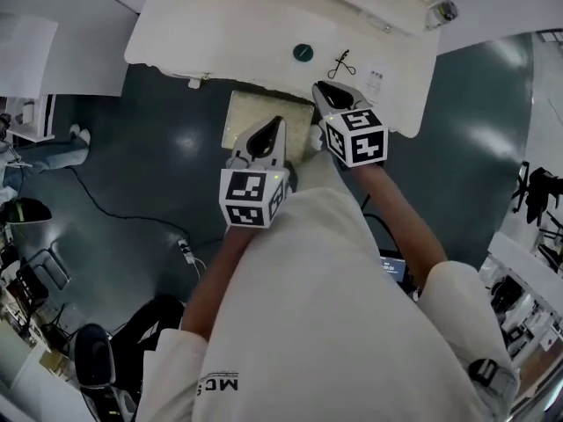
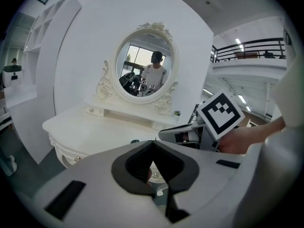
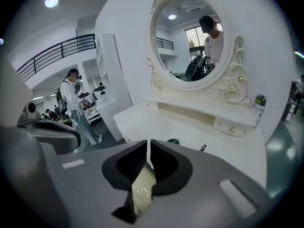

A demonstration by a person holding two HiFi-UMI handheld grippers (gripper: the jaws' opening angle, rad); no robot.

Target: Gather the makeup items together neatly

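Two makeup items lie loose on the dressing table (image 1: 220, 25), near its front edge, and two more sit nearby.

- Item 1: the eyelash curler (image 1: 341, 62) is black and lies flat on the top. Its long axis runs roughly front to back across the table, a little skewed. It is too small to tell which end is the clamp.
- Item 2: the round dark green piece (image 1: 303, 53) lies flat, just beside the curler toward the table's middle, not touching it. It has no long axis.
- Item 3: the small white packet (image 1: 375, 82) lies on the curler's other side, closer to the table's front edge.
- Item 4: the small bottle (image 1: 442, 11) stands upright on the raised shelf at the table's back, by the foot of the mirror (image 3: 192, 37). It is well apart from the other three.

The left gripper (image 1: 280, 123) is held in front of the table's front edge, above the beige stool (image 1: 251, 121) tucked there, and points down toward the table. Its jaw tips meet with nothing between them.

The right gripper (image 1: 318, 87) has its tips over the table's front edge, near the curler, and is angled down. Its jaws are closed to a thin slit. It is empty and touches nothing.
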